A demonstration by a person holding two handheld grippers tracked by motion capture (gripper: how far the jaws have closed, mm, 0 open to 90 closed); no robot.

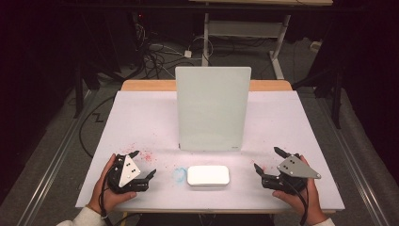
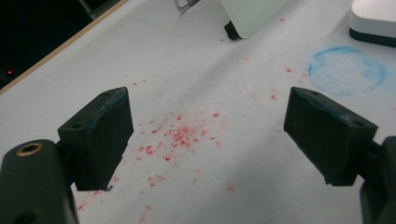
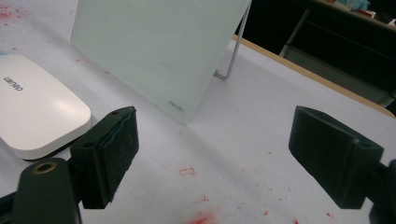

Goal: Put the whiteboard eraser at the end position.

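Observation:
A pale glass board (image 1: pixel 212 108) stands tilted on a wire stand at the middle of the white table (image 1: pixel 141 117). In front of it lies a flat white eraser block (image 1: pixel 208 175); the same block (image 3: pixel 32 109) shows beside the board (image 3: pixel 154 46) in the right gripper view. My left gripper (image 1: pixel 144 163) rests open near the front left, over red specks (image 2: pixel 177 135), with nothing between its jaws. My right gripper (image 1: pixel 268 161) rests open near the front right, also empty. A person's hand holds each one.
A blue smudged ring (image 1: pixel 179 174) marks the table just left of the eraser, with the ring (image 2: pixel 346 70) also ahead of the left gripper. Red specks (image 1: pixel 146 155) dot the surface. The table's wooden far edge (image 1: pixel 150 84), cables and a desk frame lie beyond.

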